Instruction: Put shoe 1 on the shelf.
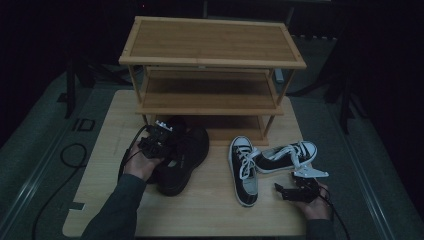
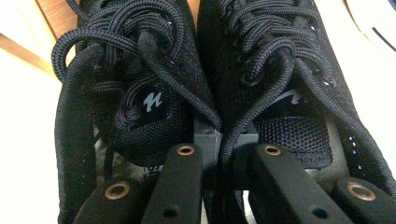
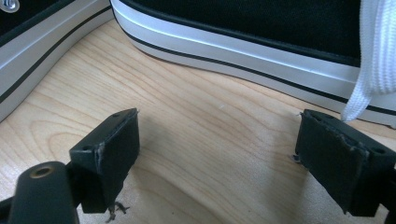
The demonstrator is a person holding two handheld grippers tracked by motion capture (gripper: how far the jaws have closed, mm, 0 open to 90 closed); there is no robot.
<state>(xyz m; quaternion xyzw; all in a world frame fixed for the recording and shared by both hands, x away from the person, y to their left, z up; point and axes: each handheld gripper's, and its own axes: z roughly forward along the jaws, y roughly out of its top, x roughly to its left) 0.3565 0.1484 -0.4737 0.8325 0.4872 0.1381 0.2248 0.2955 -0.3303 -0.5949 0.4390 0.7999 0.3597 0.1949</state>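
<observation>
A pair of black lace-up shoes (image 1: 186, 159) lies at the table's left, just in front of the rack. My left gripper (image 1: 161, 136) is shut on them. In the left gripper view its jaws reach into both openings and pinch the two inner walls together (image 2: 229, 150), with the left shoe (image 2: 140, 93) and the right shoe (image 2: 289, 70) side by side. Two black-and-white canvas sneakers sit at centre right, one pointing toward me (image 1: 244, 171), one lying crosswise (image 1: 287, 156). My right gripper (image 1: 281, 191) rests near them, open over bare wood (image 3: 219, 135), close to a white sole (image 3: 243, 44).
A three-tier bamboo shoe rack (image 1: 210, 42) stands at the back of the light wooden table (image 1: 107, 165). A white lace (image 3: 373, 60) hangs by the right-hand jaw of my right gripper. A cable trails off the table's left onto the dark floor.
</observation>
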